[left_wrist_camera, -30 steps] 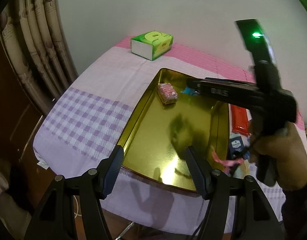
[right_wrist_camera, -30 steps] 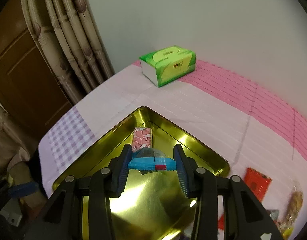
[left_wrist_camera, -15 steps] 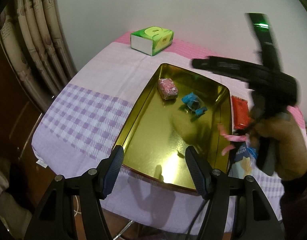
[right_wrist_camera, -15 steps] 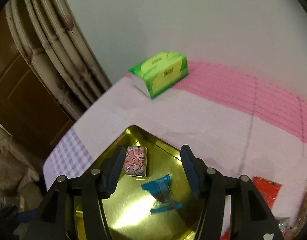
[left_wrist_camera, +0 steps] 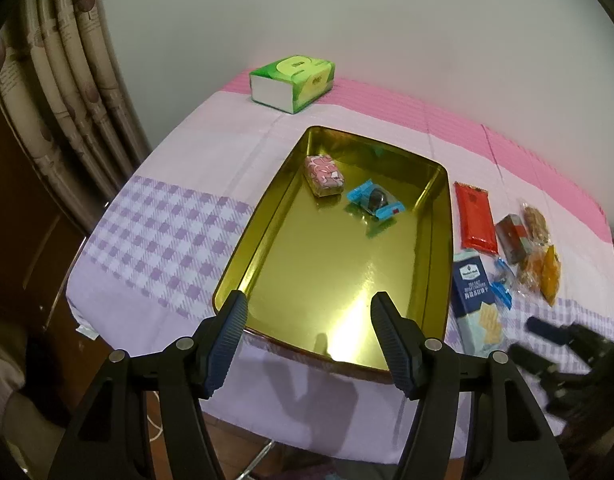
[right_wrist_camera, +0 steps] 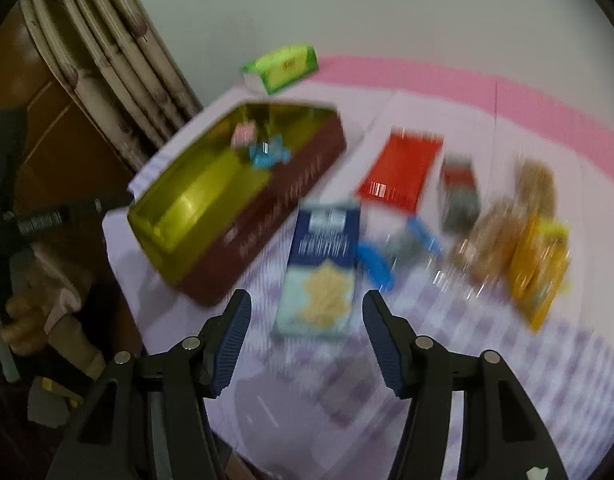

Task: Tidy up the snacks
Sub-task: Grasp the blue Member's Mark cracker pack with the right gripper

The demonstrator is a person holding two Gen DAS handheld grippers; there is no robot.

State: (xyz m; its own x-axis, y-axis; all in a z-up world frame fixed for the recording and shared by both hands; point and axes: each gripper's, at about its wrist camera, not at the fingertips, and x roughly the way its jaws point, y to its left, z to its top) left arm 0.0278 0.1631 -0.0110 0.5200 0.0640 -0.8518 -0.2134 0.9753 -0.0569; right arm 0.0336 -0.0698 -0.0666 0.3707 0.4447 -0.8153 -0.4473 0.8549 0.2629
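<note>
Gold tin holds pink and blue snacks.

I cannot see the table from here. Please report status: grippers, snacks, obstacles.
Left gripper open, empty, over gold tin. Right gripper open, empty, above blue cracker pack. Pink snack and blue candy in tin. No obstacle seen.

Glossy gold metal tin, matt checked cloth, shiny plastic wrappers
</note>
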